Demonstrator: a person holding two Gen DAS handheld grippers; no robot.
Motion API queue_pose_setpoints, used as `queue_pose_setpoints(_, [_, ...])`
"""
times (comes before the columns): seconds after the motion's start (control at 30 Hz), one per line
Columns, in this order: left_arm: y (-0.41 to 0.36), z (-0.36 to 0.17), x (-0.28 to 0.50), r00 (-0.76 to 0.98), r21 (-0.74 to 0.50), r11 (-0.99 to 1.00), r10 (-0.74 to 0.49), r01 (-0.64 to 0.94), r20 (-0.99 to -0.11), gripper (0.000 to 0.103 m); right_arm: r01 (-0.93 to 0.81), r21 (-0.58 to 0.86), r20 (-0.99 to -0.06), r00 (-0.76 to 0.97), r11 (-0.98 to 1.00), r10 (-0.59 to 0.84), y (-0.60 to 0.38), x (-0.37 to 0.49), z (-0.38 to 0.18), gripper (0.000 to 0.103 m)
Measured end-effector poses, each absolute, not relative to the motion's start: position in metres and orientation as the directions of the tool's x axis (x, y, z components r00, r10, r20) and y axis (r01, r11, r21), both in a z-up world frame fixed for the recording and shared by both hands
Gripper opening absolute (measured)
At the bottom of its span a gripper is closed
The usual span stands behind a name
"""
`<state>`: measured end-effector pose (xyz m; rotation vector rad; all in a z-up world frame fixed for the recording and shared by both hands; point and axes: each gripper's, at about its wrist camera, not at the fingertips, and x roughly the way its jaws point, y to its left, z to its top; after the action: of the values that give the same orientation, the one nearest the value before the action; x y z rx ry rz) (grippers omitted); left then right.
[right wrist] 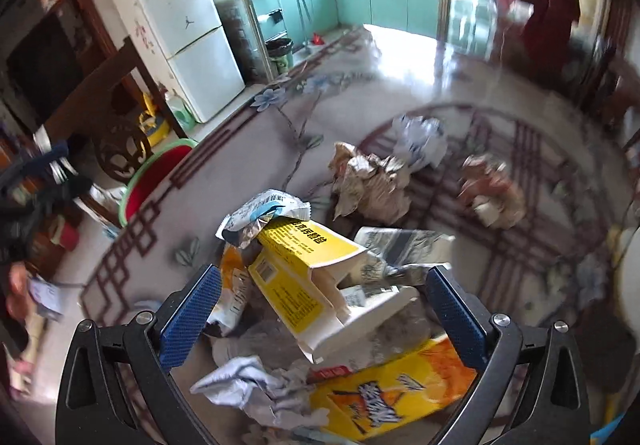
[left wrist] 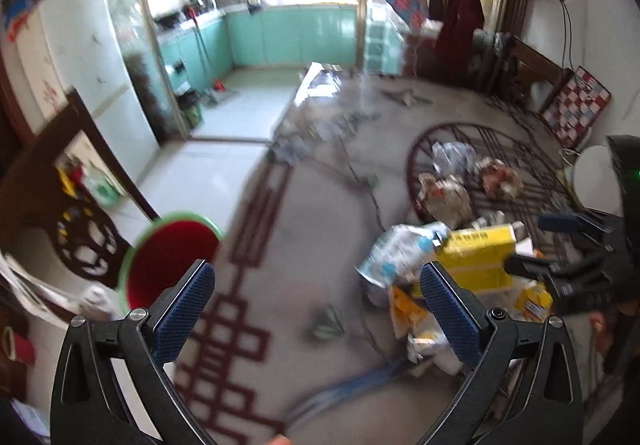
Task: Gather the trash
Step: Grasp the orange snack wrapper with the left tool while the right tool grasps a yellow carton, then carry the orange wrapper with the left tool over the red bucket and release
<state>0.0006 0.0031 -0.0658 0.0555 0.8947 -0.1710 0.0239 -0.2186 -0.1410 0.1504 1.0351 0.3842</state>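
Note:
A pile of trash lies on the patterned rug (left wrist: 304, 229): a yellow carton (right wrist: 304, 273), a silver-blue wrapper (right wrist: 264, 213), an orange packet (right wrist: 392, 393) and crumpled paper (right wrist: 256, 389). More crumpled wads (right wrist: 372, 181) lie farther out. My right gripper (right wrist: 320, 321) is open, its jaws on either side of the yellow carton, just above the pile. My left gripper (left wrist: 316, 309) is open and empty over bare rug, left of the pile; the carton (left wrist: 476, 253) and the right gripper (left wrist: 568, 257) show at its right. A red bin with a green rim (left wrist: 168, 257) stands at the rug's left edge.
A white fridge (right wrist: 180, 25) and dark wooden furniture (left wrist: 80, 181) stand on the left. A kitchen with teal cabinets (left wrist: 296, 33) opens at the back. Chairs and hanging clothes (left wrist: 460, 17) line the right wall. The bin also shows in the right wrist view (right wrist: 152, 177).

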Motion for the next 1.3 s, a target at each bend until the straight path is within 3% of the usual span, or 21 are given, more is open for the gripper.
queue_pose_setpoints(0.17, [0.000, -0.083, -0.002, 0.553, -0.078, 0.979, -0.172, 0.189, -0.816, 0.103, -0.255, 0.319, -0.843, 0.364, 0.913, 0.396, -0.209, 0.039, -0.163, 0.098])
queue_pose_setpoints(0.23, [-0.004, -0.088, -0.003, 0.536, -0.087, 0.975, -0.187, 0.206, -0.823, 0.103, -0.251, 0.352, -0.834, 0.353, 0.902, 0.423, -0.209, 0.042, -0.169, 0.083])
queue_pose_setpoints(0.3, [-0.008, -0.093, -0.001, 0.512, -0.099, 0.971, -0.201, 0.218, -0.836, 0.103, -0.237, 0.368, -0.833, 0.346, 0.899, 0.432, -0.209, 0.045, -0.174, 0.037])
queue_pose_setpoints(0.37, [-0.014, -0.101, 0.001, 0.477, -0.147, 0.961, -0.245, 0.233, -0.844, 0.103, -0.228, 0.410, -0.814, 0.345, 0.883, 0.467, -0.211, 0.044, -0.176, 0.021])
queue_pose_setpoints(0.47, [-0.025, -0.112, 0.004, 0.431, -0.189, 0.949, -0.286, 0.254, -0.856, 0.103, -0.211, 0.417, -0.786, 0.404, 0.884, 0.468, -0.220, 0.036, -0.164, 0.009])
queue_pose_setpoints(0.57, [-0.037, -0.126, 0.009, 0.376, -0.218, 0.940, -0.308, 0.263, -0.874, 0.097, -0.185, 0.418, -0.754, 0.476, 0.889, 0.453, -0.229, 0.024, -0.144, 0.008])
queue_pose_setpoints(0.7, [-0.049, -0.146, 0.018, 0.304, -0.241, 0.939, -0.310, 0.246, -0.901, 0.080, -0.146, 0.421, -0.711, 0.560, 0.895, 0.426, -0.242, 0.008, -0.118, 0.008])
queue_pose_setpoints(0.77, [-0.052, -0.154, 0.018, 0.269, -0.239, 0.940, -0.302, 0.243, -0.915, 0.062, -0.130, 0.427, -0.699, 0.580, 0.895, 0.418, -0.246, 0.002, -0.108, 0.008])
queue_pose_setpoints(0.8, [-0.054, -0.157, 0.018, 0.258, -0.243, 0.938, -0.305, 0.247, -0.917, 0.046, -0.122, 0.432, -0.691, 0.592, 0.893, 0.415, -0.248, -0.002, -0.104, 0.008])
queue_pose_setpoints(0.83, [-0.053, -0.157, 0.017, 0.248, -0.255, 0.934, -0.316, 0.250, -0.916, 0.039, -0.114, 0.439, -0.682, 0.603, 0.891, 0.413, -0.251, -0.007, -0.100, 0.008])
queue_pose_setpoints(0.97, [-0.044, -0.144, 0.008, 0.288, -0.253, 0.935, -0.321, 0.250, -0.902, 0.029, -0.086, 0.450, -0.659, 0.640, 0.889, 0.395, -0.257, -0.023, -0.084, 0.008])
queue_pose_setpoints(1.0, [-0.042, -0.139, 0.006, 0.303, -0.249, 0.934, -0.323, 0.257, -0.897, 0.000, -0.080, 0.451, -0.651, 0.651, 0.889, 0.390, -0.258, -0.028, -0.079, 0.008])
queue_pose_setpoints(1.3, [-0.018, -0.108, 0.012, 0.417, -0.186, 0.929, -0.315, 0.319, -0.853, 0.000, -0.043, 0.428, -0.619, 0.714, 0.903, 0.327, -0.240, -0.047, -0.054, 0.008])
